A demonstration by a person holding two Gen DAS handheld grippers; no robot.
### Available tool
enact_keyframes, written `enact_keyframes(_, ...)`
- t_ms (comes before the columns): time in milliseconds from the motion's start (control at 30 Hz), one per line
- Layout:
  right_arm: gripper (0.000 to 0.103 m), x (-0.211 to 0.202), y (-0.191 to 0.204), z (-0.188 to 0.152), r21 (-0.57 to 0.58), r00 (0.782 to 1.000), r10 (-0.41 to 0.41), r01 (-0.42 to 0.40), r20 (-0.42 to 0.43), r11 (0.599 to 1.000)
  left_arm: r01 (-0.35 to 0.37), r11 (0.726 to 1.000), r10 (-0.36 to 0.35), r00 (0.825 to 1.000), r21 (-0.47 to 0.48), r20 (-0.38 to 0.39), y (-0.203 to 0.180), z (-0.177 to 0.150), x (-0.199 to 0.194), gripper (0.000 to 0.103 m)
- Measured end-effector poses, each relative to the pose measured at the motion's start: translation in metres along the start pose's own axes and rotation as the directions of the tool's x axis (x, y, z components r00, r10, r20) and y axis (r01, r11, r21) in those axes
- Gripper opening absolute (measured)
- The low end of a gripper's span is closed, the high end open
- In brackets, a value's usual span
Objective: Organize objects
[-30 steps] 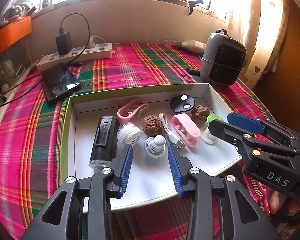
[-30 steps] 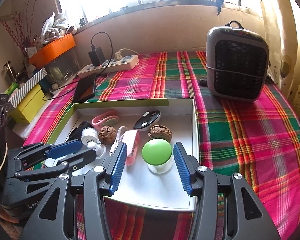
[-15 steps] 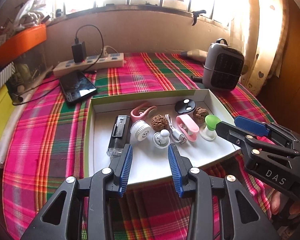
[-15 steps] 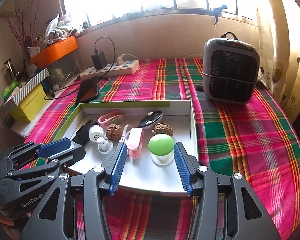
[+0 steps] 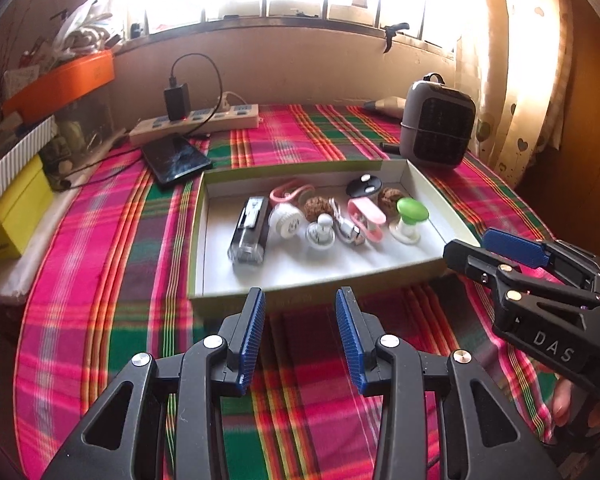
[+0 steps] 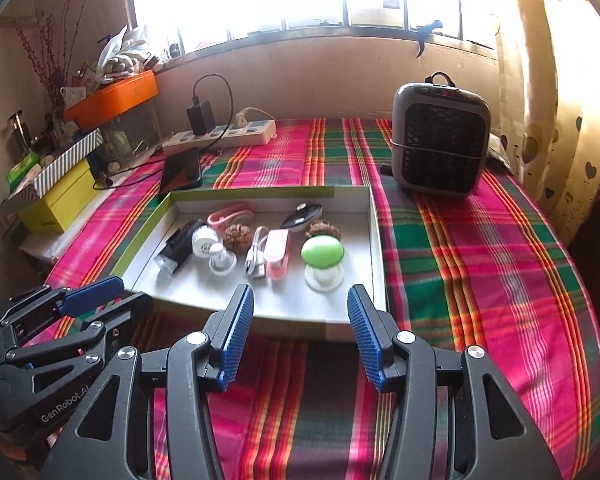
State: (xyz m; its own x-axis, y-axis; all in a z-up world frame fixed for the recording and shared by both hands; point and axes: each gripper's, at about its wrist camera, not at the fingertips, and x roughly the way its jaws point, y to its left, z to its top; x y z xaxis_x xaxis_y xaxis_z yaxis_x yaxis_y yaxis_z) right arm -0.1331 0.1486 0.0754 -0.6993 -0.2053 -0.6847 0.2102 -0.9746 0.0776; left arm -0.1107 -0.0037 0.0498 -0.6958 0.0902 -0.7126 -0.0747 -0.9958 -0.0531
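A shallow white box point(image 5: 432, 208) point(image 6: 374, 240) lies on the plaid cloth and holds several small items: a green-capped piece point(image 5: 411, 210) point(image 6: 322, 253), a pink clip point(image 5: 366, 216) point(image 6: 277, 249), two walnuts, a black device point(image 5: 250, 228) and a white cable. My left gripper point(image 5: 300, 320) is open and empty, hanging just in front of the box's near wall. My right gripper point(image 6: 301, 320) is open and empty, also in front of the near wall; it also shows at the right in the left wrist view point(image 5: 484, 248).
A grey heater point(image 5: 436, 126) point(image 6: 440, 140) stands behind the box at right. A phone point(image 5: 176, 158) point(image 6: 182, 168) and a power strip point(image 5: 196, 122) point(image 6: 220, 134) lie at the back left. Yellow and orange boxes point(image 6: 56, 196) crowd the left edge.
Both grippers have pulled back from over the box to in front of its near wall. Both stayed open and empty. The items in the box have not moved.
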Motion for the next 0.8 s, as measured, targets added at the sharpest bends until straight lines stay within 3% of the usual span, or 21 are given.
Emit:
enact_keyframes(333,0.050,-0.004,0.004,-0.037,-0.025,0.997,-0.056,0.055,-0.054,0.998,-0.064,0.998,0.064,0.996,0.003,-0.069,-0.002,-0.043,0.002,0.035)
enact_keyframes(800,0.050,-0.007,0.002,-0.061,-0.031,0.990,-0.102,0.099,-0.099,0.995,-0.097,0.995,0.095,0.992,-0.017,-0.086,-0.004,-0.061,-0.001,0.035)
